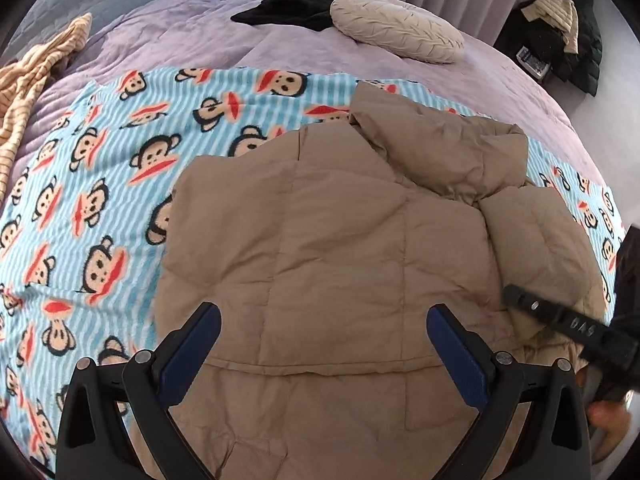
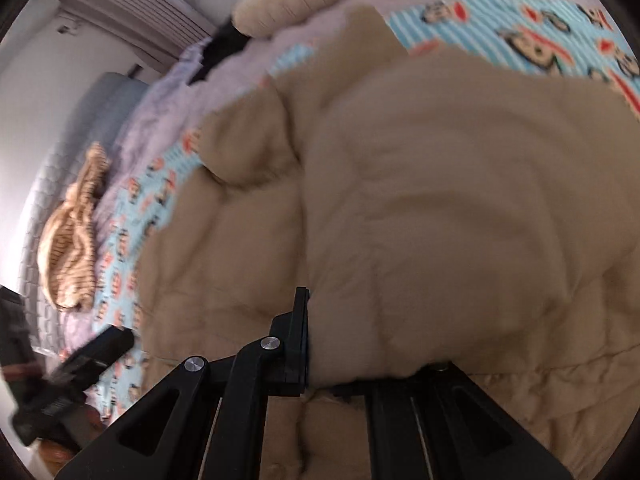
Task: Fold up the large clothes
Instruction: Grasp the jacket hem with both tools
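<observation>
A tan quilted puffer jacket lies spread on a light blue monkey-print blanket on the bed. Its far part is bunched into a folded lump. My left gripper hovers open over the jacket's near half; its blue pads stand wide apart with nothing between them. My right gripper comes in from the right edge at the jacket's side. In the blurred right wrist view the right gripper is shut on a fold of the jacket, which bulges over and hides its right finger.
A purple bedcover carries a beige round pillow, a black garment and a striped tan cloth at the left. Clothes are piled on the floor at the far right. A hand holds the right gripper.
</observation>
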